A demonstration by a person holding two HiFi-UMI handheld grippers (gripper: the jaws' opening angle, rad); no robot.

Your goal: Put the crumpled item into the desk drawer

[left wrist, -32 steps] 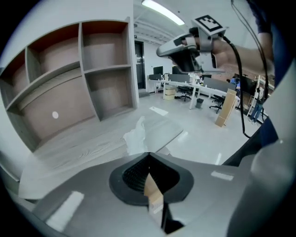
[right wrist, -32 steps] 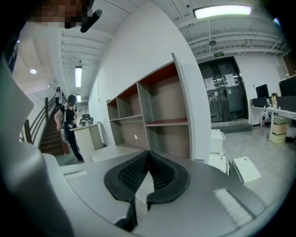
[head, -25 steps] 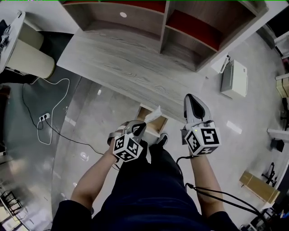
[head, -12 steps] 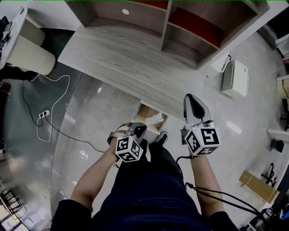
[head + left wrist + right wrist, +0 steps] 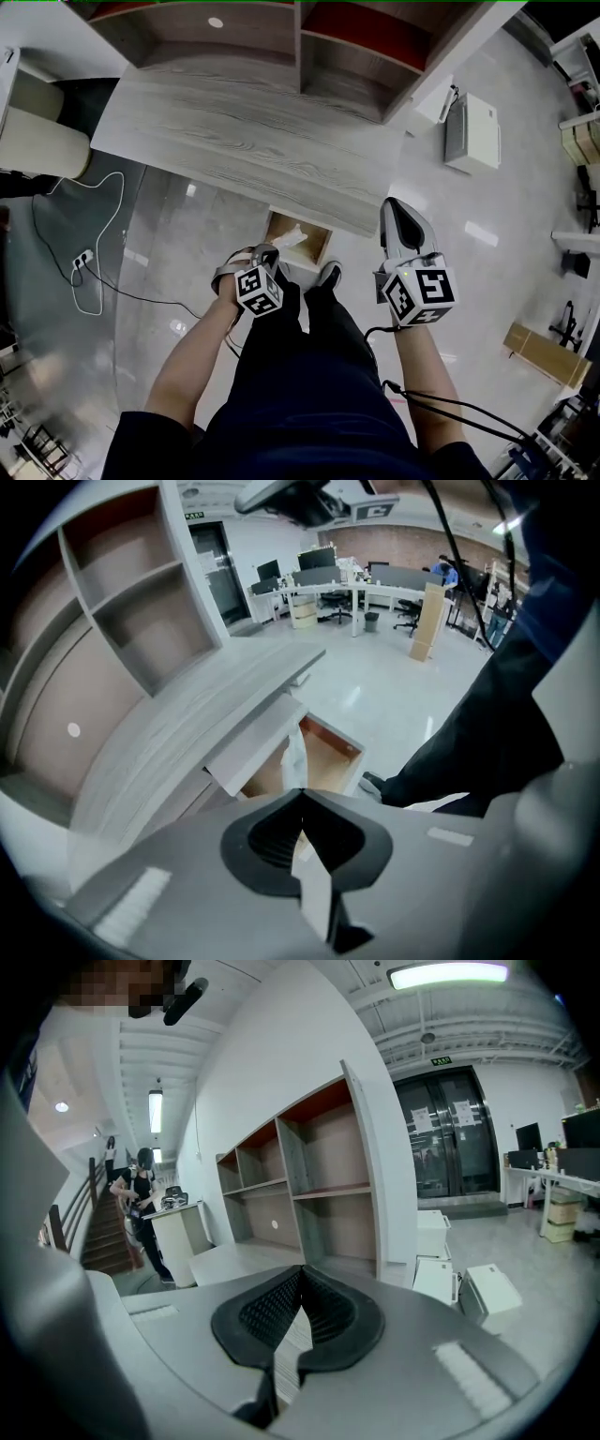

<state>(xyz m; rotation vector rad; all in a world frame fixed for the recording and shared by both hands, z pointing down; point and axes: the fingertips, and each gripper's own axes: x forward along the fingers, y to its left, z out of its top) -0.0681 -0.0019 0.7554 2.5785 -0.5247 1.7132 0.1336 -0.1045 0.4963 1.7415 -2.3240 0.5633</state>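
Crumpled item [image 5: 292, 235] pinched between closed left gripper [image 5: 270, 253] jaws, hanging over open desk drawer [image 5: 322, 246]; right gripper [image 5: 401, 214] jaws pressed together, empty, near desk [image 5: 234, 141] edge

You wear dark navy trousers [image 5: 309, 394], dark short sleeves [image 5: 141, 445] and a dark shoe [image 5: 328, 275]. Left gripper [image 5: 271, 251] and right gripper [image 5: 393, 202]: pale grey shells, black ribbed pads [image 5: 267, 1309]. Each carries a white cube [image 5: 420, 295] with black square markers. A thin black cable [image 5: 450, 403] trails beside your right forearm.
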